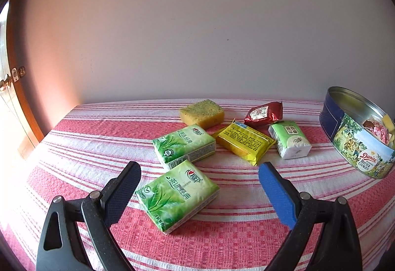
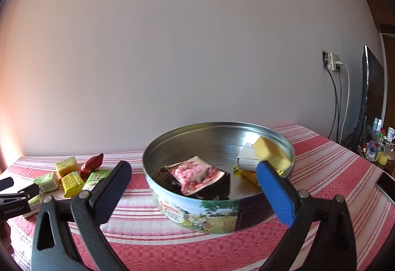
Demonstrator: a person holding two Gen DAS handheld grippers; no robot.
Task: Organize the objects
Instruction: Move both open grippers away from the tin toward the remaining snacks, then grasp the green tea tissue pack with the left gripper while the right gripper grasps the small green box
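The left gripper (image 1: pixel 200 168) gapes wide and empty over the near tissue pack (image 1: pixel 178 194). The right gripper (image 2: pixel 193 167), equally wide, holds nothing before the cookie tin (image 2: pixel 197 211), where a pink snack packet (image 2: pixel 196 173) and yellow sponge (image 2: pixel 271 153) lie inside

red-and-white striped tablecloth (image 1: pixel 98 142), green leaf-print tissue packs (image 1: pixel 177 194), yellow sponge (image 1: pixel 202 113), yellow packet (image 1: pixel 244 142), dark red wrapper (image 1: pixel 264 113), navy tin (image 2: pixel 209 211) with painted scene, silver inside, pink-speckled black packet (image 2: pixel 197 174)
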